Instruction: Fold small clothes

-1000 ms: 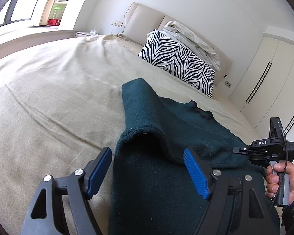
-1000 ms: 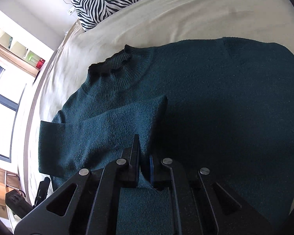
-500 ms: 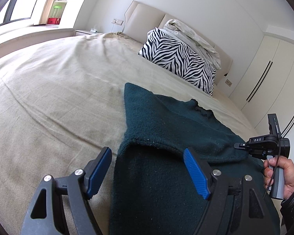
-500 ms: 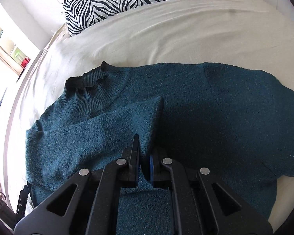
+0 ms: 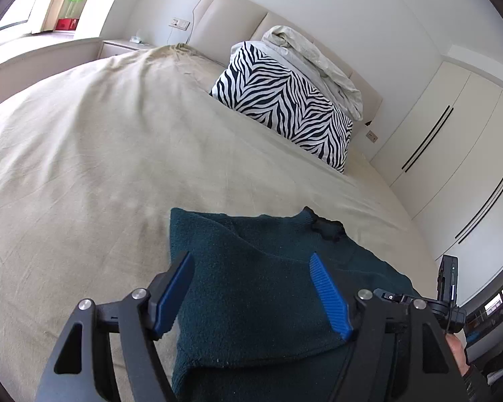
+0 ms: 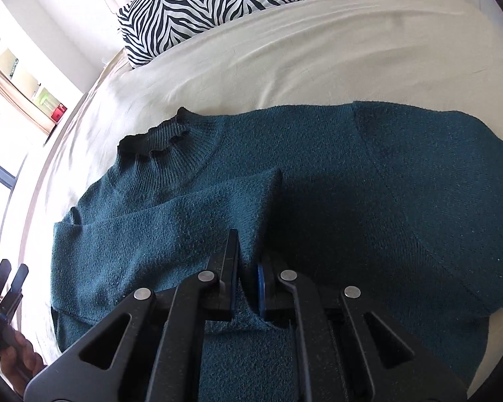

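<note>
1. Left wrist view: my left tongs (image 5: 251, 293) hang spread above the teal sweater (image 5: 251, 301), which lies on the bed (image 5: 84, 167); they grip nothing.
2. Right wrist view: my right tongs (image 6: 248, 268) pinch the left sleeve (image 6: 184, 221), folded across the chest. I judge the other sleeve (image 6: 436, 174) and the body folds remain.
</note>
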`<state>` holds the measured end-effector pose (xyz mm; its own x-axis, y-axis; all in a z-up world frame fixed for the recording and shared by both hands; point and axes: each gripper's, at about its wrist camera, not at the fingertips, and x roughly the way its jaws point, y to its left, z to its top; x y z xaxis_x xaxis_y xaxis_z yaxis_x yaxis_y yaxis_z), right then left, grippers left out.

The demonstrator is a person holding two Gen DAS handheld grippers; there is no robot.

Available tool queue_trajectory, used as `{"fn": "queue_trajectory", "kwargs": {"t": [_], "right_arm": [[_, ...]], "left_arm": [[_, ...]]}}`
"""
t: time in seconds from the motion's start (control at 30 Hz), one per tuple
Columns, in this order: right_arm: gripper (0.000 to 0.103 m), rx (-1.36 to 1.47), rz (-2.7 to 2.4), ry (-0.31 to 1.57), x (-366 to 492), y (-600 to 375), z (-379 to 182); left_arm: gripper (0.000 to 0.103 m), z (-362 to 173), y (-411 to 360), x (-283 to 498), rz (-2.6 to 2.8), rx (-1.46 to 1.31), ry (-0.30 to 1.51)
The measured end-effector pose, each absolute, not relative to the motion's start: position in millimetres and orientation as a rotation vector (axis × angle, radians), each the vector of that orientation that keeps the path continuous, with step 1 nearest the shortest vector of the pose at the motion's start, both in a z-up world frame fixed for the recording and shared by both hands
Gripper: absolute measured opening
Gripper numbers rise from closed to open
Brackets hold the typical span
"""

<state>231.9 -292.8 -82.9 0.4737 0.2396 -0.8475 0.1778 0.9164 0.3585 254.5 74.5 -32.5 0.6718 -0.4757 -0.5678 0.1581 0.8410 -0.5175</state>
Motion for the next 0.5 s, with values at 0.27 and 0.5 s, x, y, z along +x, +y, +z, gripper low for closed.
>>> {"fn": "queue_trajectory", "kwargs": {"t": [0.27, 0.5], "right_arm": [[0.017, 0.583, 0.045, 1.029, 205.9, -331.7, -83.7], [0.019, 0.593, 0.181, 0.975, 197.2, -305.3, -60.2]], "left_arm": [[0.042, -98.3, 94.9, 325.5, -0.439, -0.642, 0.952], [0.067, -80.0, 90.2, 315.3, -0.426, -0.626, 0.91]]}}
